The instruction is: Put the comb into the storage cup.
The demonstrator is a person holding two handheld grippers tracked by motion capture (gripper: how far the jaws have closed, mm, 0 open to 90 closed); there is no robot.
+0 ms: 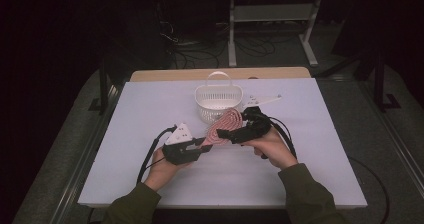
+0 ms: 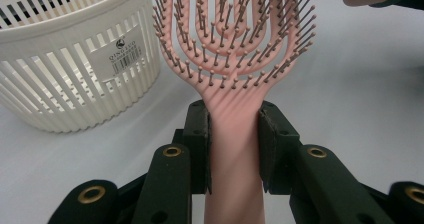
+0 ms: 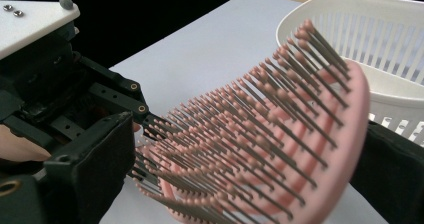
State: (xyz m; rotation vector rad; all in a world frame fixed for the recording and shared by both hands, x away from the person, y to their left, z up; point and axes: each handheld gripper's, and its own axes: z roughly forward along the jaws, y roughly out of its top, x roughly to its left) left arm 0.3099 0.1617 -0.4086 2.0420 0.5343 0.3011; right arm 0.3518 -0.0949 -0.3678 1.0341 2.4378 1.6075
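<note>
Gripping a pink hairbrush by its handle, the left gripper is seen with both black jaws pressed against the handle's two sides. The brush is held above a white table, its bristled head pointing away from the left gripper and toward a white slatted basket. In the left gripper view the basket stands just beside the brush head, at its left, and a printed label is carried on its wall. The right gripper is set around the brush head, with one jaw at each side of it; its jaws stand wide, and whether the pads press on the head cannot be told. In the high view both grippers are held close together near the middle of the table, in front of the basket, by two hands in dark green sleeves.
</note>
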